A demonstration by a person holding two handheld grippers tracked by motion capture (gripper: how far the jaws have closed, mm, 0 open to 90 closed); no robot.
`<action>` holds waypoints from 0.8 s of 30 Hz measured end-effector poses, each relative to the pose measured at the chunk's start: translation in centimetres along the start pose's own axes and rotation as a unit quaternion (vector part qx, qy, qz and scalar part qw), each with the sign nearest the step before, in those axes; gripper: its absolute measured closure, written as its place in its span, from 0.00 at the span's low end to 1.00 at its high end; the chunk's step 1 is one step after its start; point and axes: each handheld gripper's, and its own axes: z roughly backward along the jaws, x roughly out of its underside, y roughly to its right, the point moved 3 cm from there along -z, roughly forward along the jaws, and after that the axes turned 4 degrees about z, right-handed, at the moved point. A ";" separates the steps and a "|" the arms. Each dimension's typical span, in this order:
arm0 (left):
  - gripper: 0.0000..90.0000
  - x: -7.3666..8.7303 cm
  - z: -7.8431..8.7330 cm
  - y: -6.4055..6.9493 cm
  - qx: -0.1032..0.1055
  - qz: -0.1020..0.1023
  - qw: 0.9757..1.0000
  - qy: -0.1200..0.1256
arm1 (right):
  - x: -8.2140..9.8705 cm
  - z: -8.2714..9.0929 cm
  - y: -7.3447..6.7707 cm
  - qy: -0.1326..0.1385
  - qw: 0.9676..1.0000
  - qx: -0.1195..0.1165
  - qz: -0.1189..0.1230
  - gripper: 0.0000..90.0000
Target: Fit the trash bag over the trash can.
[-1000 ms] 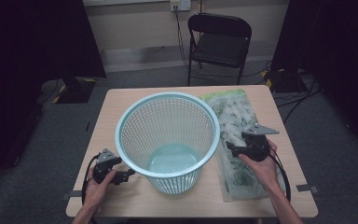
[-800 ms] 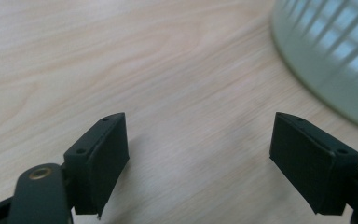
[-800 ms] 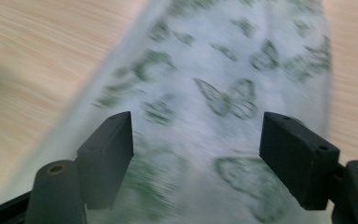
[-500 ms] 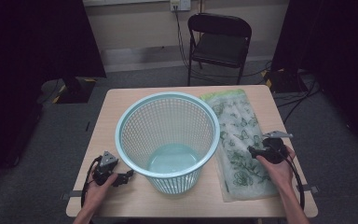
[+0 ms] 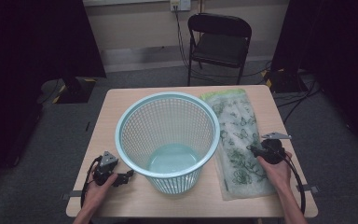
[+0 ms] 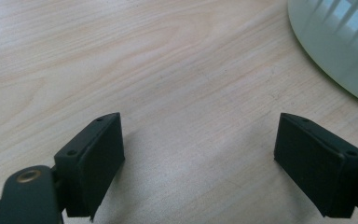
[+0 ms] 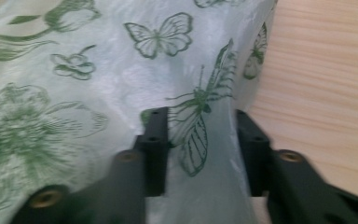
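A pale teal mesh basket point(image 5: 123, 122) stands upright in the middle of the table, and its base point(image 6: 340, 42) lies just to the right of my left gripper. That left gripper point(image 5: 127, 176) point(image 6: 198, 140) rests open on bare wood by the basket's foot, with nothing between the jaws. A clear plastic bag printed with green butterflies point(image 5: 237, 126) point(image 7: 74, 70) lies flat to the right of the basket. My right gripper point(image 5: 254, 149) point(image 7: 200, 121) is down on the bag's right side. Its jaws have just been closing, and a raised fold of the film is pinched between them.
The wooden table point(image 5: 121, 107) has bare room to the left of the basket and along its front edge. A black folding chair point(image 5: 219, 37) stands behind the table. Cables run over the grey floor at the right.
My right gripper moved right and down onto the bag, and its jaws closed on a fold of the film. The left gripper stayed in place.
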 end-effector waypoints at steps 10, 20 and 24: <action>0.19 0.0 0.4 -0.2 0.008 0.015 1.000 0.002 | -0.2 0.0 -0.5 0.007 0.999 -0.038 -0.009 1.00; 0.22 -0.9 2.0 0.7 0.073 0.052 0.996 0.019 | -3.6 1.9 -4.1 0.065 0.993 -0.099 0.016 1.00; 0.23 -2.1 3.2 0.5 0.079 0.069 0.993 0.059 | -4.7 2.5 -5.0 0.078 0.991 -0.110 0.025 1.00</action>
